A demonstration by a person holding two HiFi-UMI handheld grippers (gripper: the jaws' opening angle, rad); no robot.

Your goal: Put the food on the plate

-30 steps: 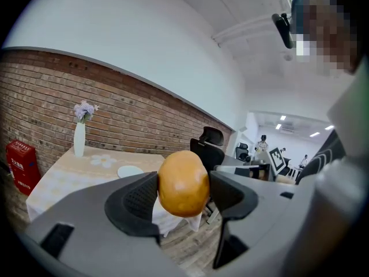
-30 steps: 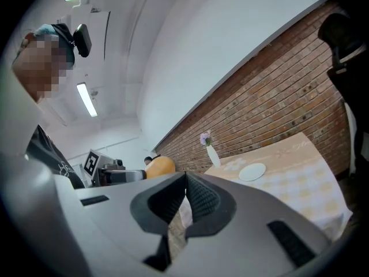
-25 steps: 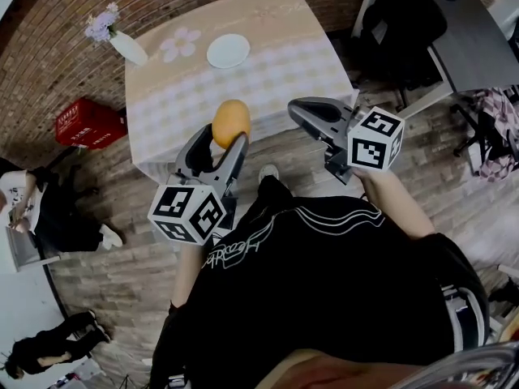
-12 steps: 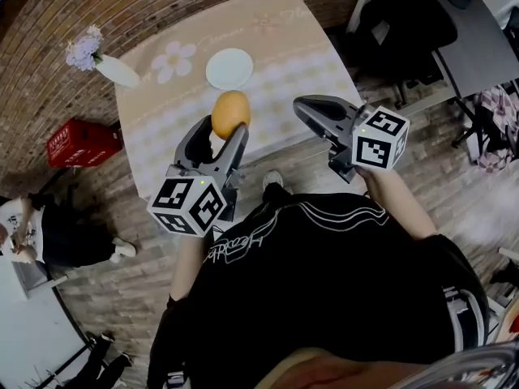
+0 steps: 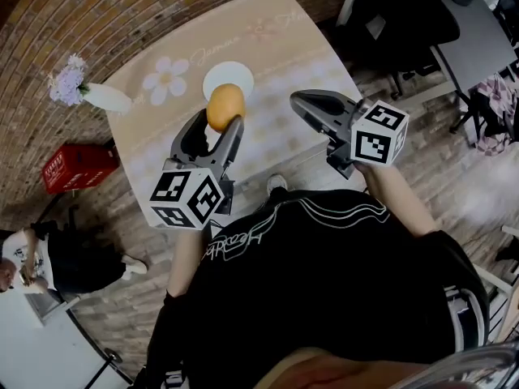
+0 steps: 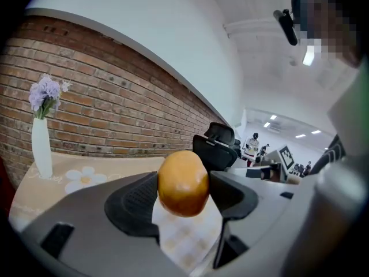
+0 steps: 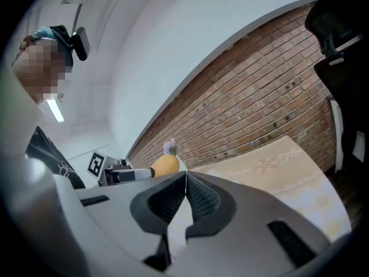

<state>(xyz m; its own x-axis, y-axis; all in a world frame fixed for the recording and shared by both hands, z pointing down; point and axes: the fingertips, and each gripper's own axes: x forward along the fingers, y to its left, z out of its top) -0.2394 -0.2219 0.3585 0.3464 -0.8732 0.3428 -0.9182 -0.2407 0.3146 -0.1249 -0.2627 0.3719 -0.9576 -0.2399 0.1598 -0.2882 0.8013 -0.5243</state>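
- Food (image 5: 225,107), a rounded orange-yellow lump, is clamped between the fingers (image 6: 130,203) of the left gripper (image 5: 220,121) and held in the air over the desk (image 5: 284,47).
- In the head view it covers the 6 o'clock edge of the white plate (image 5: 231,73).
- The right gripper (image 5: 297,100) hangs at 3 o'clock of the food, its fingers (image 7: 203,199) clenched together on nothing.
- A white vase (image 5: 101,97) of lilac flowers lies at 9 o'clock of the plate.

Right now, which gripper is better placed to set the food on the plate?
Left. The left gripper is shut on the orange food, close by the white plate in the head view. The right gripper is shut and empty.
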